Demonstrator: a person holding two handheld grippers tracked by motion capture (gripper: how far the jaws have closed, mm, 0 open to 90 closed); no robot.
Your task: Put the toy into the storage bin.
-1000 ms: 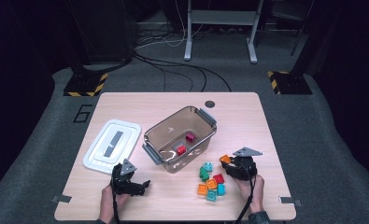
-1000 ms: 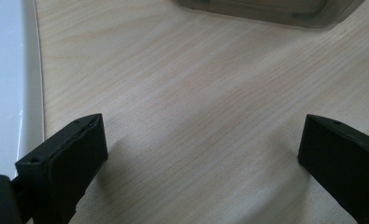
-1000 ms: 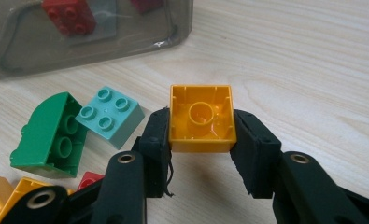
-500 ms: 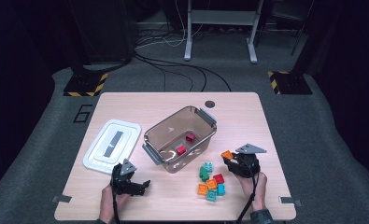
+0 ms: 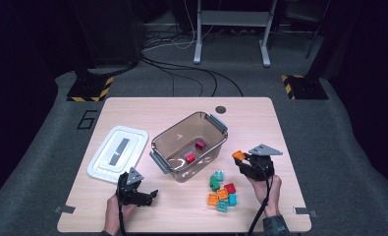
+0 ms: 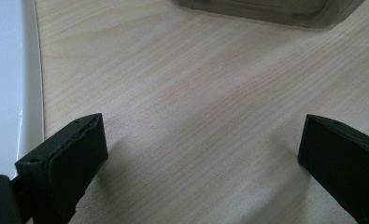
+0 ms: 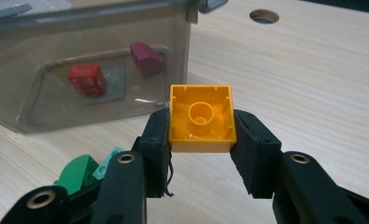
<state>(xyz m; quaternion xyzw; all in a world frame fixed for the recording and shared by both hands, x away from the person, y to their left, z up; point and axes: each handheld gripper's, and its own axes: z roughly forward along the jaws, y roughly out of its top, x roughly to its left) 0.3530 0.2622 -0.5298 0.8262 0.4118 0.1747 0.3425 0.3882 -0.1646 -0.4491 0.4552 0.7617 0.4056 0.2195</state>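
The right claw (image 5: 242,160) is clamped on an orange block (image 7: 201,118), one jaw pressed against each side, with the block's hollow underside facing the right gripper view's camera. In the high view the orange block (image 5: 238,155) is held above the counter (image 5: 260,118), just off the right side of the clear tub (image 5: 189,146) and up from the loose blocks. The tub sits near the middle of the counter, turned at an angle to its edges, with grey handles at both ends. Inside it lie a red block (image 5: 190,158) and a dark pink block (image 5: 200,144), both seen through the tub wall in the right gripper view as well. The loose pile (image 5: 222,191) of green, teal, red and orange blocks lies on the counter toward the front edge, between the tub and the person's right hand (image 5: 269,189). The left claw (image 5: 147,195) rests low near the front edge, left of centre, its jaws spread wide with bare wood between them and nothing in them. The white lid (image 5: 118,153) lies flat by the left edge, just beside the left claw's near jaw in the left gripper view. A round hole (image 5: 221,109) sits in the counter near the back edge.
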